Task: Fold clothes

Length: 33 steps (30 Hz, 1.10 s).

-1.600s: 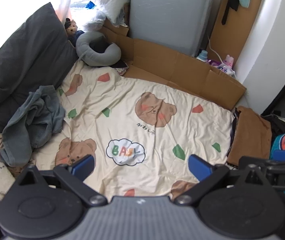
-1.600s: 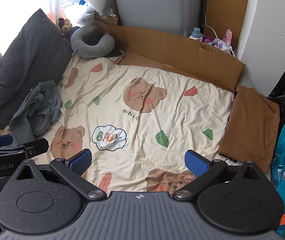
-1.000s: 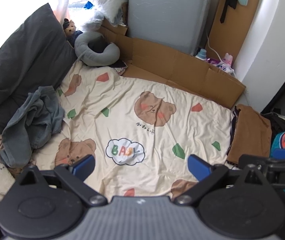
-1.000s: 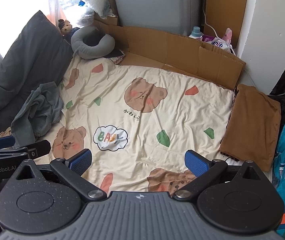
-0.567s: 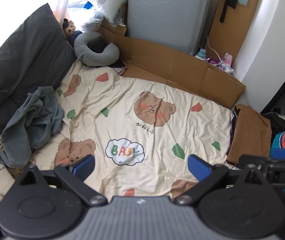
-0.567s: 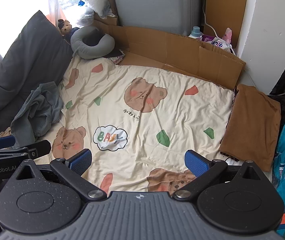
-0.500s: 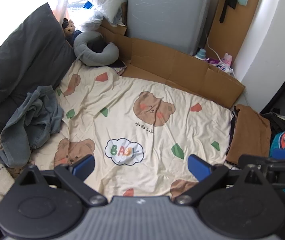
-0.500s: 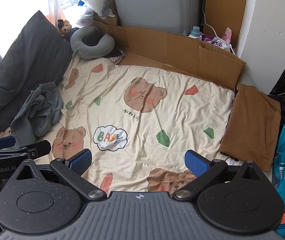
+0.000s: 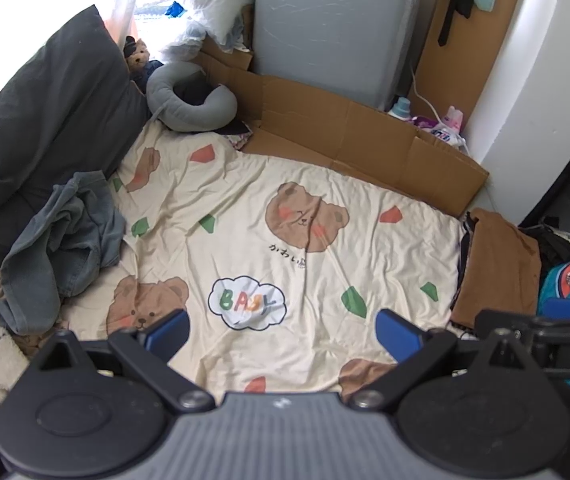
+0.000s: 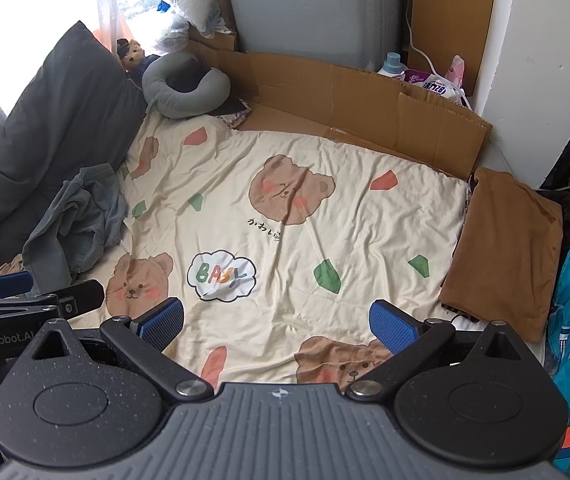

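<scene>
Left tongs (image 9: 283, 332) and right tongs (image 10: 277, 322), both spread wide and empty, hover above the bear-print sheet (image 9: 285, 248). Crumpled grey garment (image 9: 61, 248) lies at the sheet's left edge; folded brown garment (image 10: 505, 248) at its right.

Left gripper (image 9: 283, 330) jaws wide apart, empty, aimed 12 o'clock. Right gripper (image 10: 277, 324) same, alongside at 3 o'clock.
</scene>
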{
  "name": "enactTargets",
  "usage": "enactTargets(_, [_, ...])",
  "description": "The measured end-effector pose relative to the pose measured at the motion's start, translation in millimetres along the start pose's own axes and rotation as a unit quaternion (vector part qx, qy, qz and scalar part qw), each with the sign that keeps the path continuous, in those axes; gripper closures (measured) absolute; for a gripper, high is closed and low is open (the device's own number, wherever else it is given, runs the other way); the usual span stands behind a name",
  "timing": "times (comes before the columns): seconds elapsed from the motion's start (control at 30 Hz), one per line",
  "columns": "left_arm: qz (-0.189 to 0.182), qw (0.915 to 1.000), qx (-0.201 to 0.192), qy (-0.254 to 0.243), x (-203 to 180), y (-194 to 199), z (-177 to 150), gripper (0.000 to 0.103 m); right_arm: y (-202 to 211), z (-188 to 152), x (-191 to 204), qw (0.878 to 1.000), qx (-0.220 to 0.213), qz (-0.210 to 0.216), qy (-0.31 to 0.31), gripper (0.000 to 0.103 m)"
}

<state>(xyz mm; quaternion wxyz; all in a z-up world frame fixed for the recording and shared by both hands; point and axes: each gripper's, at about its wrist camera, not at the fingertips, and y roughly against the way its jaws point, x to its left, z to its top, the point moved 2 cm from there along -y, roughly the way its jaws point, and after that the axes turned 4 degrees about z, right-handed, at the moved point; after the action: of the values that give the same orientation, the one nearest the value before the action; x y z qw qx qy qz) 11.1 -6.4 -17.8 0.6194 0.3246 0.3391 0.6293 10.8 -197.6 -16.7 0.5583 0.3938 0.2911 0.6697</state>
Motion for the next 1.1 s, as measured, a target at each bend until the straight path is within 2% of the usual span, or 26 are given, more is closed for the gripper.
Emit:
enactTargets(0.77, [0.013,0.9999,0.002,0.0,1,1,-1,0.003,0,1,-4,1.0,0.005,-0.011,0.0,0.001])
enactTargets(1.0, [-0.006,0.9997,0.014,0.019,8,0,0,0.002,2,4,0,1.0,0.009,-0.026,0.008,0.001])
enactTargets(1.1, [-0.012,0.9998,0.017,0.006,8,0,3,0.001,7,7,-3,1.0,-0.003,-0.028,0.002,0.001])
